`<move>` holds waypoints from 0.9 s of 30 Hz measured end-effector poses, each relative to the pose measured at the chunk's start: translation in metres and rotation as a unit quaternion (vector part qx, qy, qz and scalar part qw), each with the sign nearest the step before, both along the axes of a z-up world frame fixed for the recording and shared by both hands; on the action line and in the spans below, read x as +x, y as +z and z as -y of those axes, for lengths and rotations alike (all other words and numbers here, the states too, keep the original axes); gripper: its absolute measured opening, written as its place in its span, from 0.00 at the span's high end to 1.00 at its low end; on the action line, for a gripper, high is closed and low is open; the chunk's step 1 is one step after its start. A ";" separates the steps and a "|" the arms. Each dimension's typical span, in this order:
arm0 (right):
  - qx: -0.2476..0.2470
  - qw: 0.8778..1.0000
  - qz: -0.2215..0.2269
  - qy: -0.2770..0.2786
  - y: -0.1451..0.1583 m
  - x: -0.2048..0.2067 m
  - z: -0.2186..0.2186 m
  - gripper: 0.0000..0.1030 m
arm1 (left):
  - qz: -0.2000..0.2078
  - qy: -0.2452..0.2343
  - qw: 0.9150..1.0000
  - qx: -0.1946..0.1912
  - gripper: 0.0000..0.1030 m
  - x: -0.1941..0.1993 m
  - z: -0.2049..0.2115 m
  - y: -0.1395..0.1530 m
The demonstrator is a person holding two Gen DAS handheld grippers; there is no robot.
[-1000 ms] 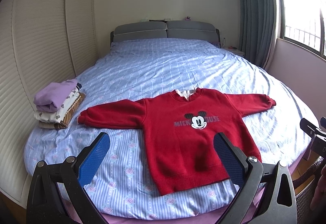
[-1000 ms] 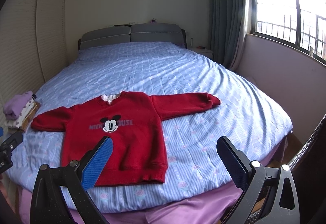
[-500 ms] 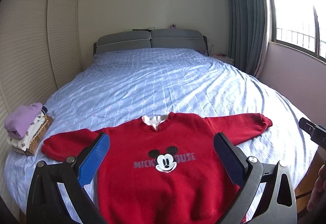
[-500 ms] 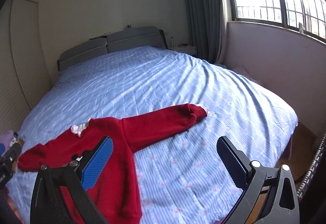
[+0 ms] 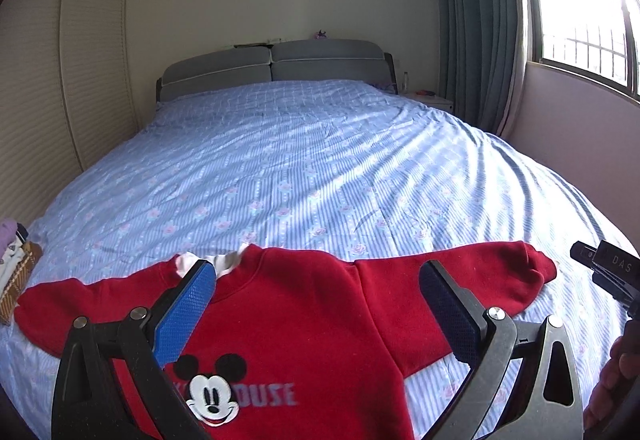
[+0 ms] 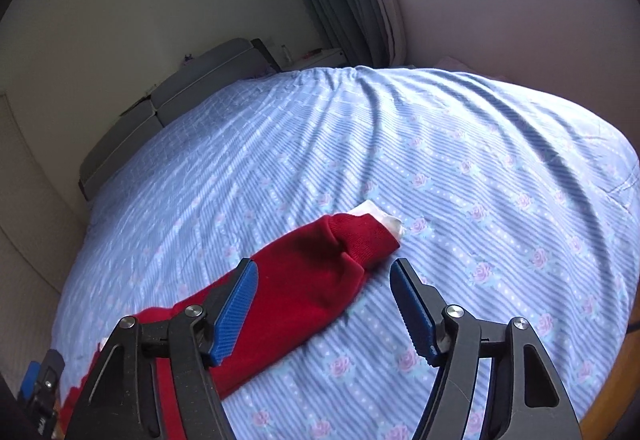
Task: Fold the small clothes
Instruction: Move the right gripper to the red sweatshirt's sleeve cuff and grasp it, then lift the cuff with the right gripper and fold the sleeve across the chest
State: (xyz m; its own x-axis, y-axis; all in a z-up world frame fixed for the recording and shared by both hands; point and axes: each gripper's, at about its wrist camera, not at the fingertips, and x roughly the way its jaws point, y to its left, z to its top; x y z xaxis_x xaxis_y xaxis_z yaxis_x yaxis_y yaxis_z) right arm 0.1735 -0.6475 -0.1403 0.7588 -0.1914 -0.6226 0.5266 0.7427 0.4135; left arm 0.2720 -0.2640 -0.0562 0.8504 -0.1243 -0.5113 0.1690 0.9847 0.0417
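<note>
While the red sweatshirt (image 5: 304, 320) is lying face up and spread flat on the blue striped bed (image 5: 320, 167), its collar is pointing toward twelve o'clock and its sleeves are reaching out to nine and three. Over its chest the left tool (image 5: 316, 312) is hanging released, jaws wide, gripping nothing. Around the three o'clock sleeve (image 6: 320, 272) the right tool (image 6: 324, 304) is closing, the cloth sitting between its pads without being pinched. At nine o'clock, a pile of folded clothes (image 5: 12, 260) is sitting at the bed's edge.
</note>
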 end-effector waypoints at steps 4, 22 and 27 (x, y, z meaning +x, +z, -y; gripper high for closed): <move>0.030 0.999 -0.008 -0.013 -0.023 0.017 0.024 0.37 | -0.022 0.005 1.000 0.001 0.00 0.032 0.022 -0.021; 0.190 0.981 0.024 -0.005 -0.110 0.055 0.075 0.70 | -0.059 0.008 0.998 0.014 0.00 0.057 0.046 -0.059; 0.117 0.993 0.032 0.006 -0.067 0.052 0.050 0.83 | -0.045 0.018 0.999 0.012 0.00 0.048 0.024 -0.039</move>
